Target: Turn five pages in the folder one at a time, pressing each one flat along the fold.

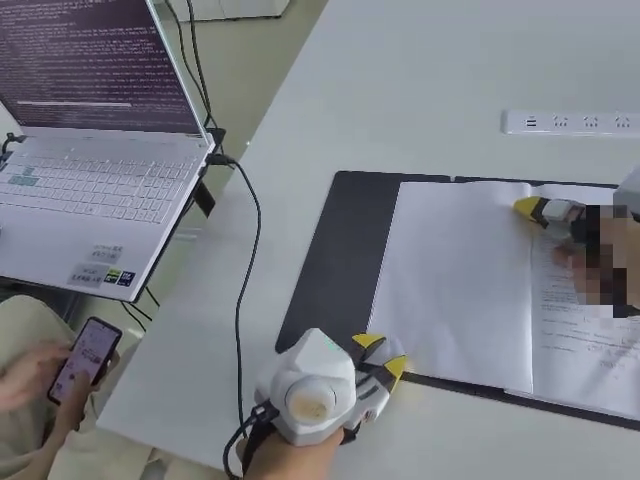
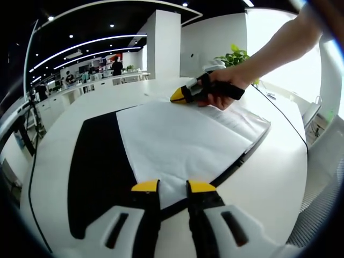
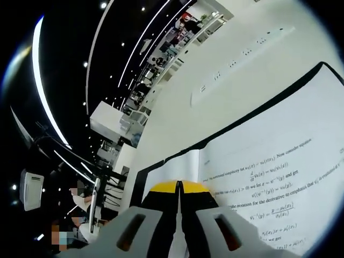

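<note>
A black folder [image 1: 340, 250] lies open on the white table. A blank white page [image 1: 450, 270] lies turned over onto its left half, and a printed page [image 1: 580, 330] covers the right half. My right gripper [image 1: 528, 208] is shut, its yellow tips resting on the paper near the fold at the folder's far edge. In the right gripper view, the shut right gripper [image 3: 179, 186] sits beside the printed page [image 3: 269, 172]. My left gripper [image 1: 382, 356] is at the folder's near edge, open a little. In the left gripper view, the left gripper [image 2: 173, 186] holds nothing, just short of the blank page [image 2: 177, 140].
An open laptop [image 1: 90, 130] stands at the left, and a black cable [image 1: 240, 300] runs from it across the table [image 1: 420, 80]. A white power strip [image 1: 570, 122] lies beyond the folder. A person at the lower left holds a phone [image 1: 85, 358].
</note>
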`<state>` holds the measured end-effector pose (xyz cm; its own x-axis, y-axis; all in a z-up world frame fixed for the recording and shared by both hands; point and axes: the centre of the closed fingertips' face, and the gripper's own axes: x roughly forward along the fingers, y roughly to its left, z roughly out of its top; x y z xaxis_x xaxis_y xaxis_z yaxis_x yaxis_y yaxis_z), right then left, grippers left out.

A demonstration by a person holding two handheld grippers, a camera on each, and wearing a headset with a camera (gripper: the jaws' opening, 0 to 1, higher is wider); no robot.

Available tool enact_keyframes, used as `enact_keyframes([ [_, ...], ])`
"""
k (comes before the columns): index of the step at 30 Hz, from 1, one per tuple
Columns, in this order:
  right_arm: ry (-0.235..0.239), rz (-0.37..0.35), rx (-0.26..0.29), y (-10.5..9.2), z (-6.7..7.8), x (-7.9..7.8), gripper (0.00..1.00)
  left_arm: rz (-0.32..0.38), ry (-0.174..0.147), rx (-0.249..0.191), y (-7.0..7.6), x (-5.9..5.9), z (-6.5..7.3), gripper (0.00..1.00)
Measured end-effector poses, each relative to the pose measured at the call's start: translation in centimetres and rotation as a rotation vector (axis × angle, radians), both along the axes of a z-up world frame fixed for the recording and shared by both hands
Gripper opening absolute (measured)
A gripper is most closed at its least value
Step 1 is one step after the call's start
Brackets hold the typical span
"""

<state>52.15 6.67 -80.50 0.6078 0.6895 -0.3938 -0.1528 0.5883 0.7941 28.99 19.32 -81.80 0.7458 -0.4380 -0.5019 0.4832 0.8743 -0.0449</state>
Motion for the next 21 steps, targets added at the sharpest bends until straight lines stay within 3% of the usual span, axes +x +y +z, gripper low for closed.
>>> enact_keyframes([
  [10, 0.003, -0.042, -0.020, -0.7, -0.3, 3.1, 0.00, 0.003, -0.004, 0.001, -0.1, 0.0, 0.0, 0.18],
  [16, 0.014, -0.032, -0.044, -0.7, -0.3, 3.1, 0.00, 0.004, -0.002, 0.000, -0.1, 0.1, -0.1, 0.18],
  [21, 0.058, 0.008, -0.030, -0.9, -0.4, 1.5, 0.00, 0.008, 0.001, -0.004, -0.1, 0.1, -0.1, 0.18],
])
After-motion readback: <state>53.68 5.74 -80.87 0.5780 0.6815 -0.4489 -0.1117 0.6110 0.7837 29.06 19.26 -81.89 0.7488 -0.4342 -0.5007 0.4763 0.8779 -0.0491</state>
